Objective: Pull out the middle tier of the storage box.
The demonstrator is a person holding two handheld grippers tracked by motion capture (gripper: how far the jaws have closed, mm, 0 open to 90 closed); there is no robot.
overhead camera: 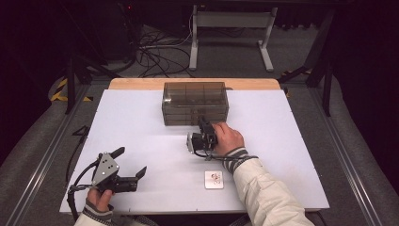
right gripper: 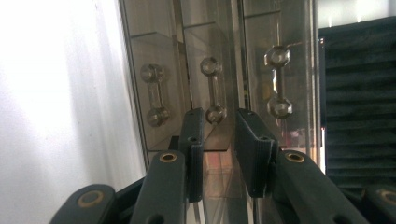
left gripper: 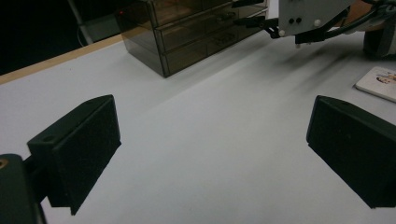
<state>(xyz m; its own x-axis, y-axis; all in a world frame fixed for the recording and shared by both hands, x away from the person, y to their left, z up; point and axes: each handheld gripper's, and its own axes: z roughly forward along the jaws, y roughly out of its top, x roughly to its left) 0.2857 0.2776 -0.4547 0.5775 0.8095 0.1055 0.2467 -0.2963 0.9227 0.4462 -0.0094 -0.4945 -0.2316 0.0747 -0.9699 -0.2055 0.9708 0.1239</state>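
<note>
Here the right gripper [right gripper: 218, 140], jaws narrow at the middle handle [right gripper: 212, 91] of the drawer box [overhead camera: 195, 102] near the worktop's far edge, may slip off; the left gripper [overhead camera: 126, 164] rests wide, empty.

One smoked-plastic drawer unit [overhead camera: 195, 103] on one white table [overhead camera: 141, 127]; three drawer handles [right gripper: 214, 90] seen in the right gripper view; one small card [overhead camera: 213, 179]; two grippers, left gripper [overhead camera: 130, 164], right gripper [overhead camera: 203, 124].

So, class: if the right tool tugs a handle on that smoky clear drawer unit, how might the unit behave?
The drawer unit looks like thin, rigid clear plastic with little visible inside, so it is probably light. It stands free on the smooth white table, so it may slide toward the right tool rather than open. Low and wide, it seems unlikely to tip.
</note>
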